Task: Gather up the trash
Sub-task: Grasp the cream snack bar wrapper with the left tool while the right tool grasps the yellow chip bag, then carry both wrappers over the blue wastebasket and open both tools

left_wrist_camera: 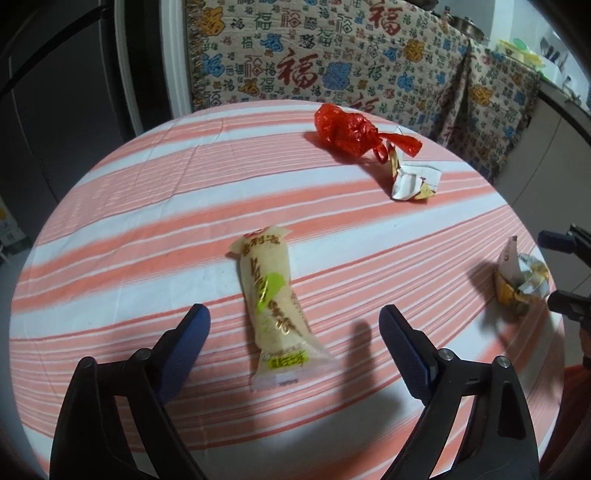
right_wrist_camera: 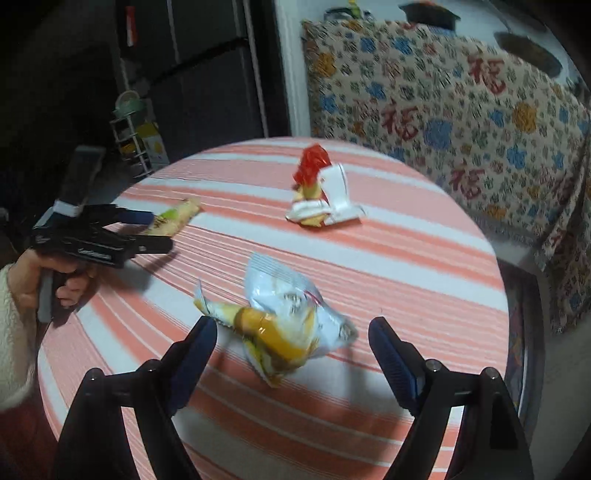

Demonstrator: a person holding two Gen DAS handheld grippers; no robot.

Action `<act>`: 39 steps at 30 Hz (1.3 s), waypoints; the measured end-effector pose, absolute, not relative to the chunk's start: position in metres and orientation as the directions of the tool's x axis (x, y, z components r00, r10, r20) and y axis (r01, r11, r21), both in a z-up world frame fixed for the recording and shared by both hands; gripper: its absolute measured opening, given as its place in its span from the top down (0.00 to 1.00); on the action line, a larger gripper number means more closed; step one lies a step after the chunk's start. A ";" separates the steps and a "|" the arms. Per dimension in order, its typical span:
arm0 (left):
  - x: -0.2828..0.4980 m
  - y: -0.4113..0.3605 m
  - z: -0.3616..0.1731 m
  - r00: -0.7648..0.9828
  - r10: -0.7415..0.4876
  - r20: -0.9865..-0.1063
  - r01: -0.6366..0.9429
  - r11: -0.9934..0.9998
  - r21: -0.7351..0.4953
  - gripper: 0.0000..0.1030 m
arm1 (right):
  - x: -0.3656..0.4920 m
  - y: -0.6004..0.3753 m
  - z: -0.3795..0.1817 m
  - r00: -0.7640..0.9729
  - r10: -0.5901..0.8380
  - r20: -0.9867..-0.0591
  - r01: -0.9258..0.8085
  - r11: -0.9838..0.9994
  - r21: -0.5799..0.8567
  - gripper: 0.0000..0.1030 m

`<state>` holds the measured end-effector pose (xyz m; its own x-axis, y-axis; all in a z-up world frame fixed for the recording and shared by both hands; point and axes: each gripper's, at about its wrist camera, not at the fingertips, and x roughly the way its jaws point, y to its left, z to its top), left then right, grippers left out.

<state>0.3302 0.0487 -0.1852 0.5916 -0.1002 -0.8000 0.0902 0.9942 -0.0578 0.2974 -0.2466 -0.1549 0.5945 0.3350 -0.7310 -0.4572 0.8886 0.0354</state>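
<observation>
This is a lived-in home, likely a dining corner beside a kitchen. A round table under a pink-and-white striped cloth [left_wrist_camera: 147, 206] stands by a beige throw printed with red Chinese characters [left_wrist_camera: 295, 55]. A dark tall refrigerator [right_wrist_camera: 207, 74], a small white wire rack [right_wrist_camera: 129, 140] and a metal pot [left_wrist_camera: 467, 24] surround it.

A round counter [left_wrist_camera: 147, 206] is covered by a pink-and-white striped cloth. Behind it, furniture is draped with a patterned throw [left_wrist_camera: 332, 55] printed with red characters and blue and yellow motifs. A dark cabinet [right_wrist_camera: 207, 74] is seen at left rear beside a white door frame [right_wrist_camera: 291, 74]. A small wire rack [right_wrist_camera: 133, 140] stands on the floor.
</observation>
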 end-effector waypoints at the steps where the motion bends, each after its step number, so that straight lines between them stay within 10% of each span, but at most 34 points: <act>1: 0.332 0.048 -0.187 0.588 -0.097 -0.803 0.088 0.995 -0.057 0.14 | 0.297 -0.244 -0.155 0.598 0.330 -0.730 -0.467 0.884 0.016 0.16; 6: 0.333 0.044 -0.188 0.587 -0.086 -0.805 0.088 0.995 -0.042 0.31 | 0.300 -0.231 -0.167 0.574 0.308 -0.759 -0.497 0.868 -0.024 0.20; 8: 0.331 0.045 -0.186 0.595 -0.076 -0.800 0.090 0.996 -0.027 0.63 | 0.304 -0.229 -0.172 0.537 0.319 -0.781 -0.505 0.863 0.006 0.69; 15: 0.324 0.051 -0.174 0.628 -0.163 -0.761 0.102 0.987 -0.126 0.85 | 0.302 -0.243 -0.158 0.540 0.356 -0.763 -0.429 0.896 0.114 0.76; 39: 0.296 -0.115 -0.138 0.608 -0.397 -0.687 0.341 0.913 -0.225 0.87 | 0.273 -0.367 -0.141 0.657 0.231 -0.717 -0.165 0.973 0.162 0.77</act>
<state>0.2961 -0.1154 -0.1377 0.6082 -0.3969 -0.6875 0.3411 0.9127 -0.2252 0.2725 -0.3669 -0.1414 0.6573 0.2311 -0.7173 -0.1653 0.9728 0.1620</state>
